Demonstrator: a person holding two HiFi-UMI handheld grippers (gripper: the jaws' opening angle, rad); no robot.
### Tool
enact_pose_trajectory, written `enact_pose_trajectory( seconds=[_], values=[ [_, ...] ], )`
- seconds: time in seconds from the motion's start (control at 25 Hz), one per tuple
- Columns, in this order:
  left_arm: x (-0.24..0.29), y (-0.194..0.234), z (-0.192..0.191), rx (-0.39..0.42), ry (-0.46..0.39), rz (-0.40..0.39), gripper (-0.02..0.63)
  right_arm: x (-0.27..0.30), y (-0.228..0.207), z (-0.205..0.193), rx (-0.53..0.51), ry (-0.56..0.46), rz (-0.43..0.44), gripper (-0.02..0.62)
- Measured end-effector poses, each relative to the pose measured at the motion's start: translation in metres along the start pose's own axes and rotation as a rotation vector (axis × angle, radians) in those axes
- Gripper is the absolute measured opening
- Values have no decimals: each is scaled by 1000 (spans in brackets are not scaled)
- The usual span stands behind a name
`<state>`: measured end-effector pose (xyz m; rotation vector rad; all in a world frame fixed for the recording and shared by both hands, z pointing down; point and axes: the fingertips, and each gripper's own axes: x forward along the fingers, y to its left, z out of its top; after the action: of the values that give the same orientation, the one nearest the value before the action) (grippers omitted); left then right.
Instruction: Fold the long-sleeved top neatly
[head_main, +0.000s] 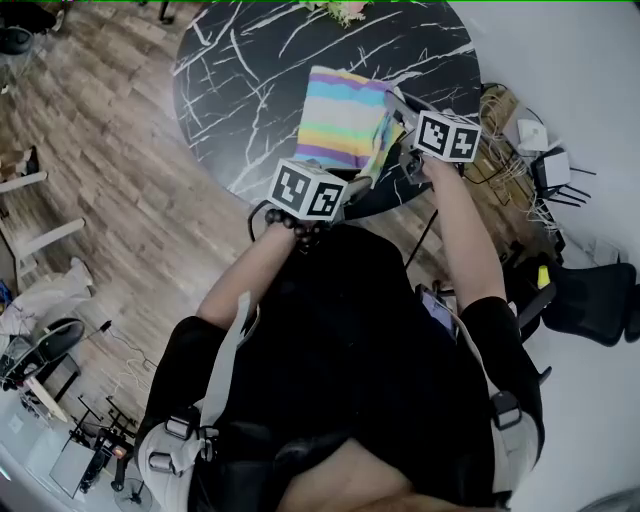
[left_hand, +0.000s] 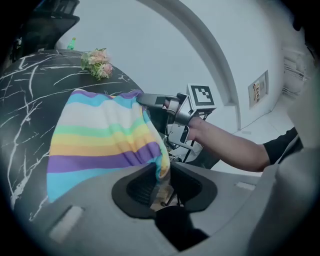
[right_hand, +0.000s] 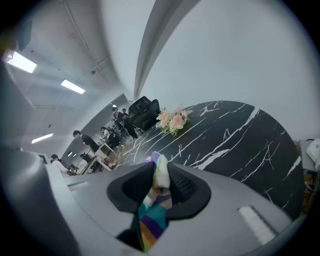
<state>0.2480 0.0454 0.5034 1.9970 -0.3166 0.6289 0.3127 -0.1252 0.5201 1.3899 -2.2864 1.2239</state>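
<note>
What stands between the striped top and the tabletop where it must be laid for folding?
Nothing visible. The striped top, pinched by the left gripper and the right gripper, is over a bare part of the black table. The flowers sit apart at the table's far edge.

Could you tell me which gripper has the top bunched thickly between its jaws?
The right gripper: a multicoloured wad of the top fills its jaws; the left gripper pinches only a thin edge.
</note>
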Motion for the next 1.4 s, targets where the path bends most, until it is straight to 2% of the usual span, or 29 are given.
enact_pose_trajectory(
  seconds=[0.08, 0.2, 0.4, 0.6, 0.8, 0.96, 1.04, 1.12, 1.24, 1.4],
  values=[
    [4, -5, -3, 6, 11, -6, 121, -4, -9, -2, -27, 3, -28, 115],
    [5, -8, -3, 3, 7, -12, 127, -14, -25, 1, -61, -19, -90, 166],
    [-1, -1, 1, 5, -16, 15, 127, -25, -33, 12, -53, -61, -101, 167],
    [-10, 6, 4, 31, -60, 53, 127, -30, -13, 11, -79, -81, -62, 164],
    [-40, 16, 19, 74, -169, 98, 127, -42, 22, 1, -143, -119, -35, 133],
    [-84, 29, 43, 161, -266, 148, 113, -66, 49, 13, -197, -237, -60, 67],
    [-110, 36, 52, 191, -308, 171, 90, -78, 64, 16, -197, -291, -72, 60],
    [-139, 45, 63, 221, -368, 195, 13, -86, 79, 19, -189, -332, -85, 47],
    [-175, 53, 80, 273, -451, 213, 8, -95, 97, 22, -191, -381, -114, 38],
    [-208, 64, 87, 343, -476, 227, 8, -105, 118, 19, -204, -426, -156, 23]
  ],
)
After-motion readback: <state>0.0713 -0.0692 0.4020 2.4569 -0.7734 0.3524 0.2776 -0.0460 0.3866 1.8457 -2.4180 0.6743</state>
